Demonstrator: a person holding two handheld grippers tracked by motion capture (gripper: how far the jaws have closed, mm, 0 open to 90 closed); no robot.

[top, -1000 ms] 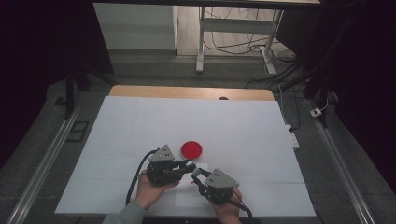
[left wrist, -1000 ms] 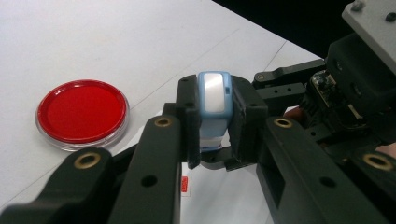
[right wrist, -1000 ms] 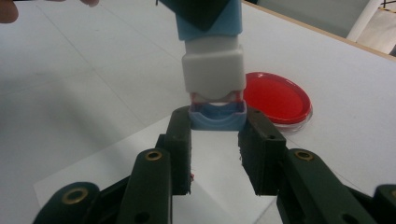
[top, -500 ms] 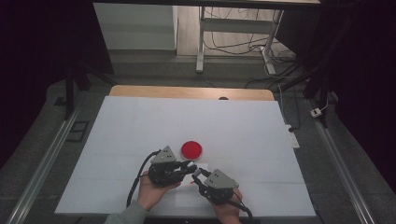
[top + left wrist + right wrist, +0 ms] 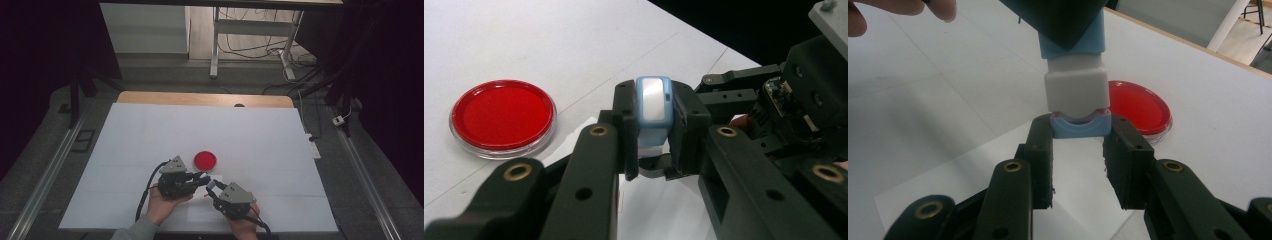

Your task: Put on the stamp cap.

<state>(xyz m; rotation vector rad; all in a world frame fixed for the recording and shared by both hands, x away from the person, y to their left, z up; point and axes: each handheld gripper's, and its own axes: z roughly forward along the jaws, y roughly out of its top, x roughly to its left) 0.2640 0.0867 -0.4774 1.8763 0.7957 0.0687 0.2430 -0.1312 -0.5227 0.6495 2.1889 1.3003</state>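
Note:
A small light-blue and white block [image 5: 653, 107] is held between both grippers over the table's front middle. My left gripper [image 5: 653, 135] is shut on its blue upper part, whose pale face [image 5: 654, 97] shows between the jaws. In the right gripper view the block hangs upright: blue top, white body [image 5: 1076, 90], blue end piece [image 5: 1080, 126]. My right gripper [image 5: 1080, 142] is shut on that end piece. In the high view the left gripper [image 5: 202, 178] and right gripper [image 5: 212, 186] meet tip to tip. A red round dish [image 5: 205, 159] lies flat just beyond them.
A white sheet of paper [image 5: 200, 212] lies on the white table [image 5: 150, 135] under the grippers. The red dish [image 5: 503, 116] [image 5: 1143, 107] sits close to the jaws. A wooden strip [image 5: 200, 98] runs along the far edge. A hand [image 5: 878, 10] shows at upper left.

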